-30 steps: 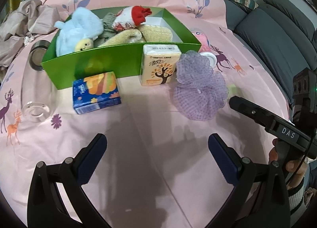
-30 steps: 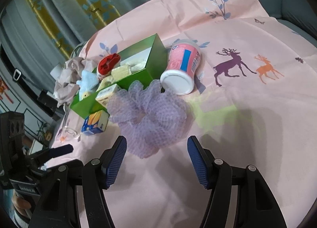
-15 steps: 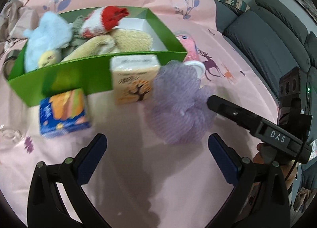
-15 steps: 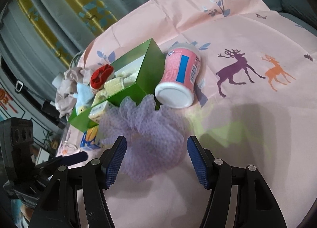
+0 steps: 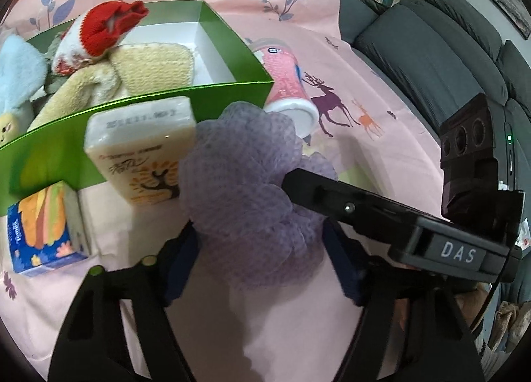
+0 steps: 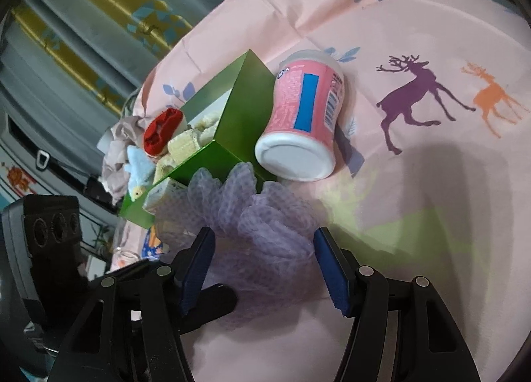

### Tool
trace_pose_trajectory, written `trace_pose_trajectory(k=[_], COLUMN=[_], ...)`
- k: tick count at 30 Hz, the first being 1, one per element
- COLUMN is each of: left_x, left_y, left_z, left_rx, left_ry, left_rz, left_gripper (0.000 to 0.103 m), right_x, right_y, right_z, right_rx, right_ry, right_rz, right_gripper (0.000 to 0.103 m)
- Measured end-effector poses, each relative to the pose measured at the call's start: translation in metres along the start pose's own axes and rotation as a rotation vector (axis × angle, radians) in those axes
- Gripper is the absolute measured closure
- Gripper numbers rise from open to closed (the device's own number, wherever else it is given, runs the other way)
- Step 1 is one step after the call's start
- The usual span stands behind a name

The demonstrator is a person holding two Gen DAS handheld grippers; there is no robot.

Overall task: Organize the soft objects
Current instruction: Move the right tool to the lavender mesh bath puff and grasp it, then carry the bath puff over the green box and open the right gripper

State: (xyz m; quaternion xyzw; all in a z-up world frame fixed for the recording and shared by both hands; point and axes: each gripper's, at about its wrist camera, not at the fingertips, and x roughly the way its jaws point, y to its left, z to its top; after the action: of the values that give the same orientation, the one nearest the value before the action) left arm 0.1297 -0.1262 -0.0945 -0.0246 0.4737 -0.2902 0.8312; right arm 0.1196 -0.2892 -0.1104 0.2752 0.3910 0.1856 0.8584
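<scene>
Here, purple mesh puff (image 5: 245,196) between closing left jaws, right jaws astride

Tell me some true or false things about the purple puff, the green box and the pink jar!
1. The purple puff lies on the cloth, outside the green box. True.
2. The pink jar stands upright. False: it lies on its side next to the box, its white end facing the right camera.
3. The box is empty. False: a red and white sock, a blue plush and yellow cloths are in it.
4. Both grippers point at the puff. True: it sits between the jaws of the left gripper, which are closing, and of the right gripper.
5. The tissue pack with a tree on it is next to the puff. True.
</scene>
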Motion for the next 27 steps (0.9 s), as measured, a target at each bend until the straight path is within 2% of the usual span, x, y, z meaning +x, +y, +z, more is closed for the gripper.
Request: trace_pose_trajectory(k=[1, 2, 4, 8, 13, 16, 19, 27], left_x=[0.001, 0.003, 0.006, 0.008, -0.003, -0.015, -0.035, -0.085], left_y=[0.000, -0.001, -0.001, -0.001, -0.003, -0.004, -0.003, 0.010], left_z=[0.000, 0.001, 0.001, 0.000, -0.005, -0.011, -0.019, -0.030], left_rx=[0.000, -0.002, -0.008, -0.019, -0.020, -0.009, -0.003, -0.020], left_ry=[0.001, 0.004, 0.015, 0.023, 0.005, -0.014, -0.037, -0.110], left_rz=[-0.009, -0.020, -0.050, -0.064, -0.075, -0.067, -0.051, -0.022], left_gripper=[0.050, 0.054, 0.066, 0.068, 0.073, 0.076, 0.079, 0.080], right_x=[0.000, 0.001, 0.002, 0.007, 0.005, 0.001, -0.003, -0.012], right_y=[0.000, 0.000, 0.000, 0.000, 0.000, 0.005, 0.017, 0.064], right_z=[0.000, -0.001, -0.001, -0.003, -0.006, -0.008, -0.014, -0.022], right_rx=[0.002, 0.003, 0.006, 0.008, 0.019, 0.006, -0.030, -0.139], right_ry=[0.000, 0.001, 0.009, 0.023, 0.020, 0.017, 0.015, 0.008], right_rz=[0.011, 0.016, 0.021, 0.043, 0.090, 0.121, 0.159, 0.253], right_gripper=[0.047, 0.051, 0.069, 0.084, 0.090, 0.090, 0.090, 0.090])
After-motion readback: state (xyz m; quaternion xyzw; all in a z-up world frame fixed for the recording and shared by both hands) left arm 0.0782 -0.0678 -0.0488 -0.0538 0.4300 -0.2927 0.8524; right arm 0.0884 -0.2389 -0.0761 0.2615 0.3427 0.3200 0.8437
